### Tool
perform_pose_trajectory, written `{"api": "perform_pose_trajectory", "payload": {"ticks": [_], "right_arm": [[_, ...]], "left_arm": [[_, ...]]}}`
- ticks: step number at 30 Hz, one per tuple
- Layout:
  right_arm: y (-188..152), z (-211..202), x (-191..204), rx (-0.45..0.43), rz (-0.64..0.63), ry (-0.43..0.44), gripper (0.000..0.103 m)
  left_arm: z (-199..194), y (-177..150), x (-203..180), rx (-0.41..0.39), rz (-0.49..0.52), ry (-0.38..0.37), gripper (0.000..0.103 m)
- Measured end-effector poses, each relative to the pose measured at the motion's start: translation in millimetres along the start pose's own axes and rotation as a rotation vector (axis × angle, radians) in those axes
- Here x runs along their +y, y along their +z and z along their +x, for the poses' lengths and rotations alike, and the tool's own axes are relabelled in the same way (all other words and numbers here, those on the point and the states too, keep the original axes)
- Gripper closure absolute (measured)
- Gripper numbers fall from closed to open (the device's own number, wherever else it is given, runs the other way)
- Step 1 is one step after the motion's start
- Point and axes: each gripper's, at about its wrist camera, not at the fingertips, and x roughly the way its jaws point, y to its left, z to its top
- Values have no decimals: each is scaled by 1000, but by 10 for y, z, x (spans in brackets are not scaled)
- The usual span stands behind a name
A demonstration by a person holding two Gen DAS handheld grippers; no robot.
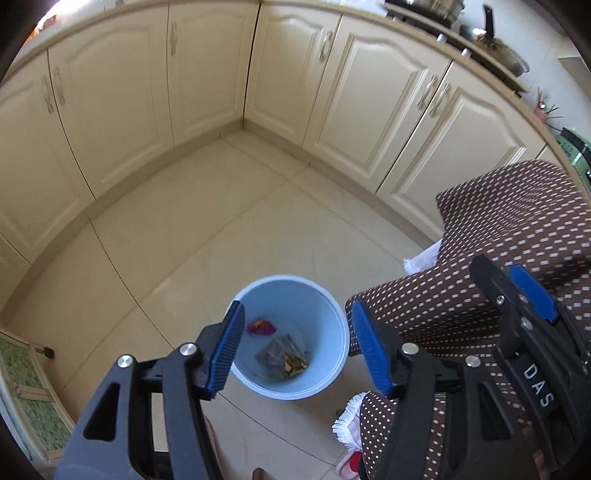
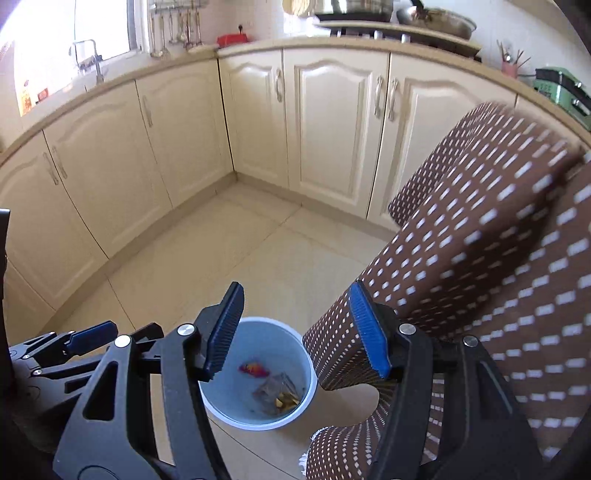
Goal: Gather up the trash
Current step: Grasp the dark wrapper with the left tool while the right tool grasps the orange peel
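Observation:
A light blue bin (image 1: 328, 306) stands on the tiled floor below both grippers; it also shows in the right wrist view (image 2: 229, 391). Inside lie a pink-red wrapper (image 1: 261, 327) (image 2: 254, 368) and a clear, crumpled wrapper with gold bits (image 1: 284, 356) (image 2: 277, 395). My left gripper (image 1: 297, 349) is open and empty above the bin. My right gripper (image 2: 295, 332) is open and empty above the bin too; it appears at the right of the left wrist view (image 1: 517, 295), and the left gripper shows at the lower left of the right wrist view (image 2: 92, 341).
Cream cabinets (image 1: 207, 74) line the corner of the kitchen. A brown cloth with white dots (image 1: 509, 229) (image 2: 480, 240) covers furniture at the right, close to the bin. A stove with pans (image 2: 369, 14) sits on the counter. A green-patterned panel (image 1: 26, 387) is at lower left.

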Motion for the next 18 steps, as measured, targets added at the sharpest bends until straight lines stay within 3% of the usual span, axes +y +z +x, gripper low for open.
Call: {"api": "perform_pose_trajectory", "payload": {"ticks": [5,7,11,18], "right_arm": [[141,-559,-68,-94,16,11,43],[188,-806,-129,-116,24,41,43],[261,-1419,-385,-199,74,20,42],[199,-2235,-1075,-309,150,-131,37]], "left_arm": [[-606,25,-136,-107,29,5,43],[-863,25,-257,-151,54,-9,43],[-1327,8,-597,-233,113,-42,42],[-1918,-107,-1488,-320,271,-155,39]]}}
